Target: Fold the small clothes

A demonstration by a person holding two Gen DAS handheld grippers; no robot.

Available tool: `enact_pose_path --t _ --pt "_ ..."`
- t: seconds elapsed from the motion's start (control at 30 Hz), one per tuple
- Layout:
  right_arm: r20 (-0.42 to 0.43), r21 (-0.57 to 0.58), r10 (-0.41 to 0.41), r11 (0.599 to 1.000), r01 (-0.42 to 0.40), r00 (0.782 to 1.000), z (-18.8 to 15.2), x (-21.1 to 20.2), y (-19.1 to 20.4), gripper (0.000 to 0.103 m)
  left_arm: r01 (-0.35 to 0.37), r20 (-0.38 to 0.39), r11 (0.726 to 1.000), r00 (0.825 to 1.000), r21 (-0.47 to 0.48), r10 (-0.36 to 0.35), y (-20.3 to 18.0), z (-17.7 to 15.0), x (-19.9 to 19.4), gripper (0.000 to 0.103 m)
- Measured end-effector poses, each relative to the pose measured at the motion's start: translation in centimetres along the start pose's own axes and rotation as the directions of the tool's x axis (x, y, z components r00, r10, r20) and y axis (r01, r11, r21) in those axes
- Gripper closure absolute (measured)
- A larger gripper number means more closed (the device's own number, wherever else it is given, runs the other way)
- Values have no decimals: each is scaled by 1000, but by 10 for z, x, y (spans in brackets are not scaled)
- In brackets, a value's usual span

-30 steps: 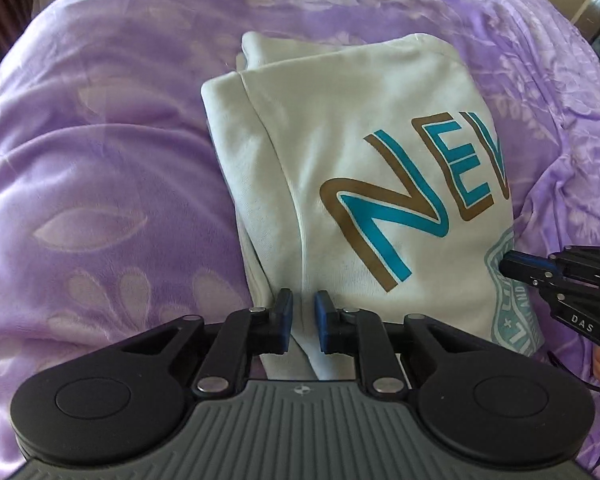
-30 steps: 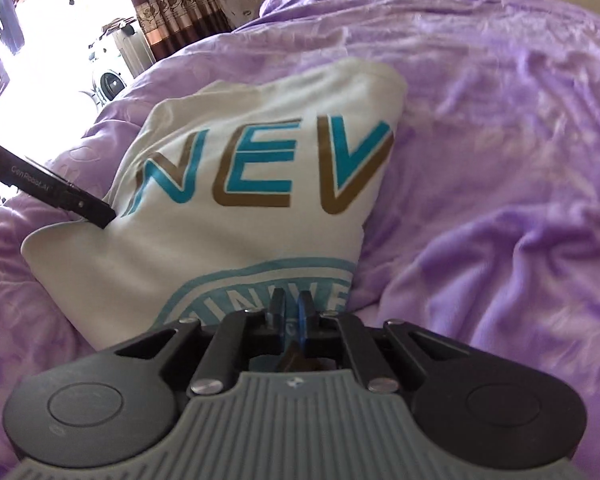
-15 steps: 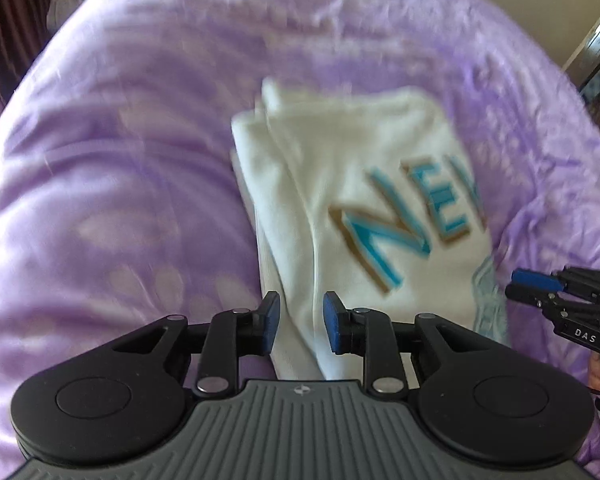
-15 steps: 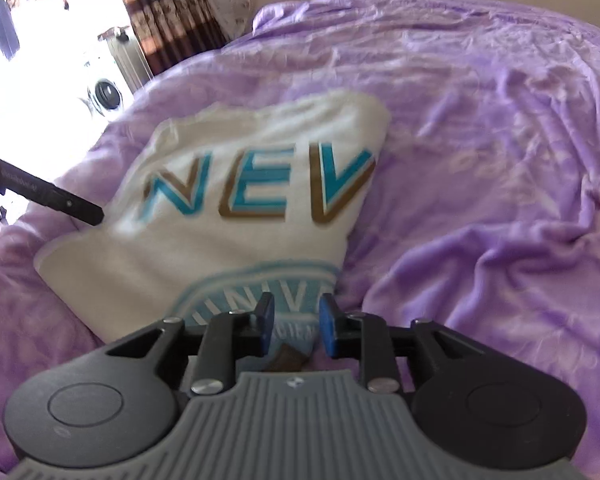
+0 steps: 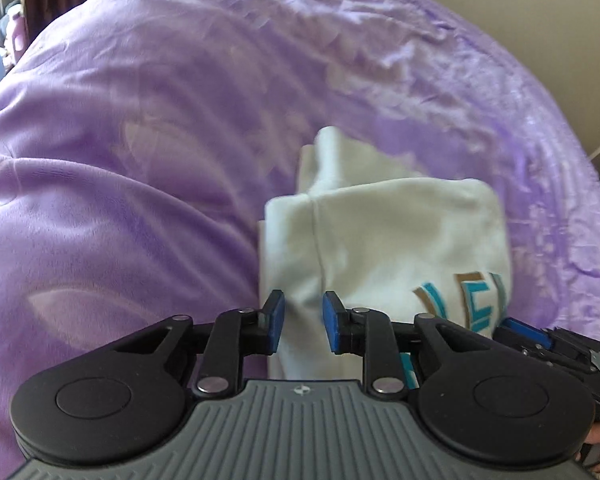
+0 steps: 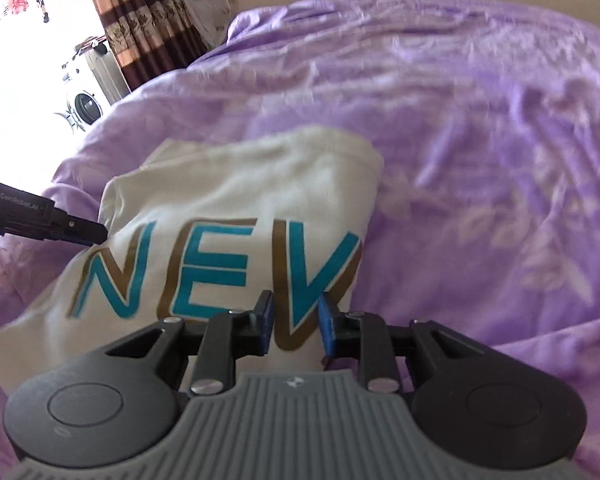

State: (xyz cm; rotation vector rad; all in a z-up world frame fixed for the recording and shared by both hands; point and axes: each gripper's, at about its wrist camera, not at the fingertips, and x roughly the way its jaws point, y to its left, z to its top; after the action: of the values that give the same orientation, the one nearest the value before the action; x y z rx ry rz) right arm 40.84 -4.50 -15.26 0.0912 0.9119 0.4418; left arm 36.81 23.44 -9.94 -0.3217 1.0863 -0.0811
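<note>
A folded cream shirt [image 5: 384, 240] with teal and brown letters lies on the purple bedspread [image 5: 120, 160]; it also shows in the right wrist view [image 6: 236, 200]. My left gripper [image 5: 303, 322] is open and empty, above the shirt's near left edge. My right gripper [image 6: 295, 322] is open and empty, above the shirt's right side near the letter V. The right gripper's fingers [image 5: 528, 330] show at the shirt's right edge in the left wrist view. The left gripper's fingers [image 6: 80, 234] show at the shirt's left edge in the right wrist view.
The purple bedspread [image 6: 480, 160] is rumpled to the right of the shirt. Brown curtains [image 6: 148, 28] and a washing machine [image 6: 86, 100] stand beyond the bed's far left. A beige wall [image 5: 532, 40] lies behind the bed.
Both grippers have opened and let go of the shirt's near edge. Both have pulled back and risen. The shirt lies folded on the bed.
</note>
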Motion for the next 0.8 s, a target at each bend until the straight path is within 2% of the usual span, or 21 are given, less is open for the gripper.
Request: enact_pose_path --t 0.07,0.13,0.2,0.23,0.27,0.3,0.4,0.47,0.57,0.8 --pt "3 1 8 1000 -8 1000 -2 3 -3 84 -16 -1 1000 1000 3 16 3 2 1 76" --pt "5 7 17 1000 -17 1000 0 0 -5 82 5 1 1000 1000 -25 -5 11 4 -5 71" --pt "26 32 22 999 -23 999 3 -9 -10 64 47 28 997 999 -62 -46 20 5 -18 65" --pt "50 50 29 998 -32 998 5 -15 -13 58 66 51 994 997 -83 -62 26 6 -25 50" --pt "74 72 39 996 -45 996 6 -20 -18 51 82 77 991 994 -105 -74 32 7 -32 30" --pt "90 101 48 993 -57 995 8 -24 -23 46 99 95 987 992 -125 -87 37 8 -37 25" --pt "103 215 95 970 -115 990 11 -24 -42 39 159 71 970 986 -184 -148 51 12 -34 19" --pt "94 297 141 941 -163 986 8 -17 -55 34 193 78 954 981 -228 -179 56 12 -25 15" --pt "89 398 211 888 -229 973 -2 -4 -69 33 241 75 944 970 -227 -230 55 17 -6 12" --pt "135 532 308 780 -331 942 -9 24 -92 32 268 21 936 963 -230 -270 52 29 32 11"
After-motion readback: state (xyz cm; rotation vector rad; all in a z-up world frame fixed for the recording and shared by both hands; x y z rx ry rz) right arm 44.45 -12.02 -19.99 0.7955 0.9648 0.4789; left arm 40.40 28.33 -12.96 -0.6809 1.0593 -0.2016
